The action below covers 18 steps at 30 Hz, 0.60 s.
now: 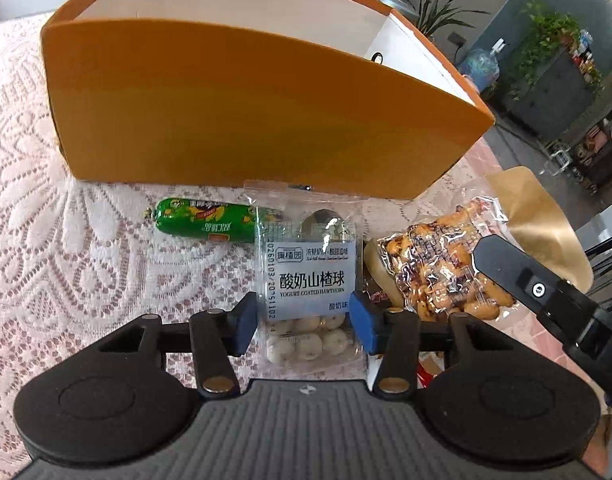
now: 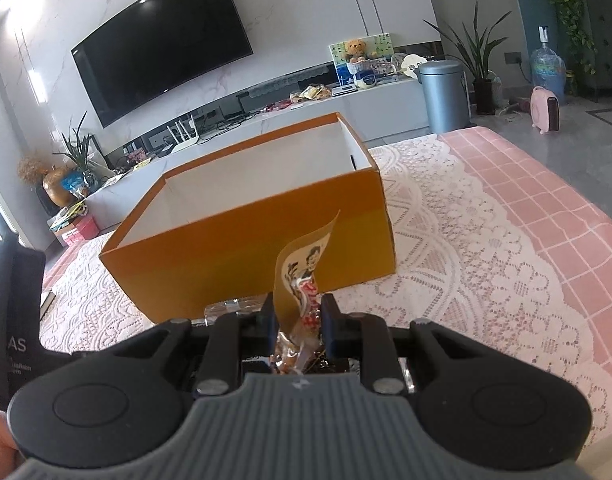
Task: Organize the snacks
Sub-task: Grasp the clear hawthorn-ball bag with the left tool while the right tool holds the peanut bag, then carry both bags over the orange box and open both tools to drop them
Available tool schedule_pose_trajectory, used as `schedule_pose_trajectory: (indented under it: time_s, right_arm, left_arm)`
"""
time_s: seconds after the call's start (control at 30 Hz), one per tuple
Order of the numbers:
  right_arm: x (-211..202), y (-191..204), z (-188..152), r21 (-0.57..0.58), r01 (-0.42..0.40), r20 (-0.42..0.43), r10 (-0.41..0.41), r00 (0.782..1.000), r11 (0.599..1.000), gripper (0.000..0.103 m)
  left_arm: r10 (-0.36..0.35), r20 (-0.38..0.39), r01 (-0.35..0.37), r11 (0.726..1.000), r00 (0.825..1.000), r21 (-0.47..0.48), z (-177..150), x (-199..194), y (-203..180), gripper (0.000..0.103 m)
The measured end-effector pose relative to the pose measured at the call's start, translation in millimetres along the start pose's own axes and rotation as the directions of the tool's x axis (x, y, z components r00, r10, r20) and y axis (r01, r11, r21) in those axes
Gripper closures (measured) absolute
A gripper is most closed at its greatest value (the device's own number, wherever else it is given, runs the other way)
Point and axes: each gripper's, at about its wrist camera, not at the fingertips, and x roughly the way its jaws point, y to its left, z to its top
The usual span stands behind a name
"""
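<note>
The clear, blue-labelled packet of yoghurt-coated hawthorn balls lies flat on the white lace cloth of the desk, just in front of the open orange cardboard box with a white inside, which looks like the place meant for the snacks. The left claw straddles this packet, its blue pads set at either edge; whether they are already pressing it cannot be told from the picture, though the stance suits a sideways pinch before a lift. Partly under the packet's far corner lies a green plastic-wrapped sausage stick, and just to its right a clear crinkled bag of brown glazed snacks. The right claw is narrowed around a tan printed wrapper with red lettering, which stands upright between the pads, probably gripped low so that its top hangs free for dropping over the box's near wall. The box appears empty in its visible part, so sorting is likely at an early stage.
</note>
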Motion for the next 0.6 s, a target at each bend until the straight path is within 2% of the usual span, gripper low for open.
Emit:
schedule_pose_trajectory:
  time_s: [0.1,0.17,0.2,0.33,0.6]
  right_arm:
    - [-0.2,-0.3,0.2,0.002,0.0,0.001,0.0,1.0,1.0,0.085]
    - [0.1,-1.0,-0.1,0.005,0.0,0.001,0.0,1.0,1.0,0.085]
    - [0.0,-0.6,-0.3,0.005,0.0,0.001,0.0,1.0,1.0,0.085]
    - [0.2,-1.3,-0.2,0.004,0.003,0.003,-0.003,1.0,1.0,0.085]
    - [-6.0,-2.2,0.0,0.006,-0.006,0.02,0.006,1.0,1.0,0.085]
  left_arm:
    - [0.007,0.008,-0.007,0.999,1.0,-0.036,2.1,0.9,-2.6,0.052]
    - [0.014,0.015,-0.013,0.998,1.0,-0.058,3.0,-1.1,-1.9,0.059]
    - [0.021,0.027,-0.019,0.998,0.999,-0.06,3.9,-3.1,-0.6,0.065]
    - [0.012,0.073,-0.009,0.999,0.997,-0.043,1.4,-18.1,-6.1,0.08]
    - [0.051,0.141,-0.051,0.999,0.989,0.0,-13.5,-51.5,-9.9,0.085]
